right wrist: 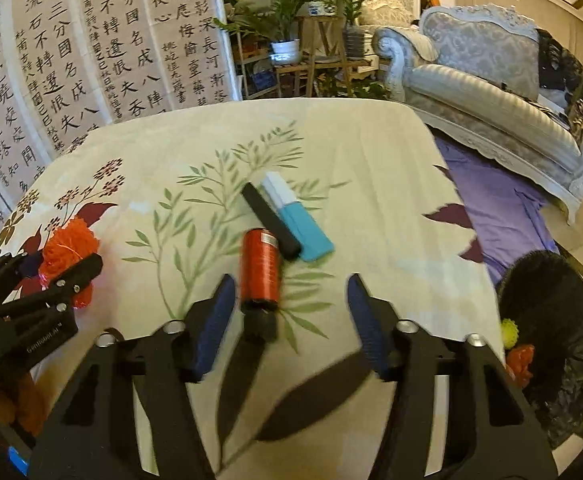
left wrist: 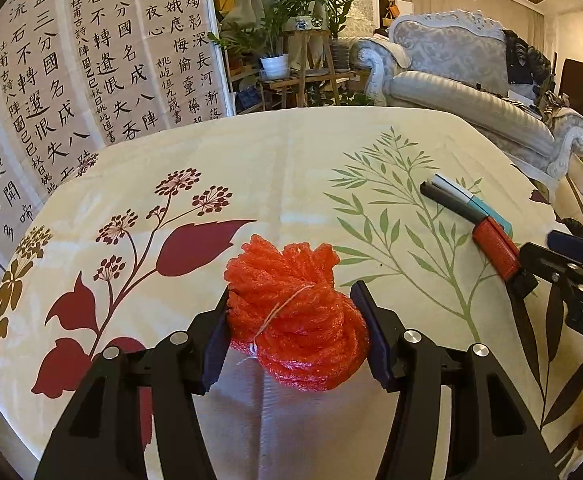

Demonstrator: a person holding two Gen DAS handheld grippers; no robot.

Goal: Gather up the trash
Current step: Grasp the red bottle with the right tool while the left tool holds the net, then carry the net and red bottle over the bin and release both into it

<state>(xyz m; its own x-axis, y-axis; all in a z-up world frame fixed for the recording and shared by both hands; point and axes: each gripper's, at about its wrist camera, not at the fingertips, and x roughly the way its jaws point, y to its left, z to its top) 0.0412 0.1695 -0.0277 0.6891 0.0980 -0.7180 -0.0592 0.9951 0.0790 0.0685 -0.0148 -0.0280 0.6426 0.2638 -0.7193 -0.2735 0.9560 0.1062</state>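
Note:
A crumpled orange foam net [left wrist: 291, 312] sits between the pads of my left gripper [left wrist: 293, 308], which is shut on it just above the floral tablecloth [left wrist: 291, 168]. In the right wrist view the left gripper [right wrist: 57, 270] and orange net [right wrist: 69, 246] show at far left. My right gripper [right wrist: 289, 296] stands open over the cloth. A red cylinder with a black end [right wrist: 259, 268] lies by its left finger, untouched. A black stick [right wrist: 269, 220] and a blue-and-white box [right wrist: 297, 216] lie just beyond. The red cylinder [left wrist: 495, 248] and right gripper [left wrist: 539, 260] also appear at the right of the left wrist view.
A black trash bag [right wrist: 551, 340] stands open on the floor right of the table, with a yellow and an orange item inside. A purple cloth [right wrist: 499, 204] and a pale sofa [right wrist: 491, 92] lie beyond. Calligraphy panels [left wrist: 71, 80] and potted plants [left wrist: 279, 40] stand behind the table.

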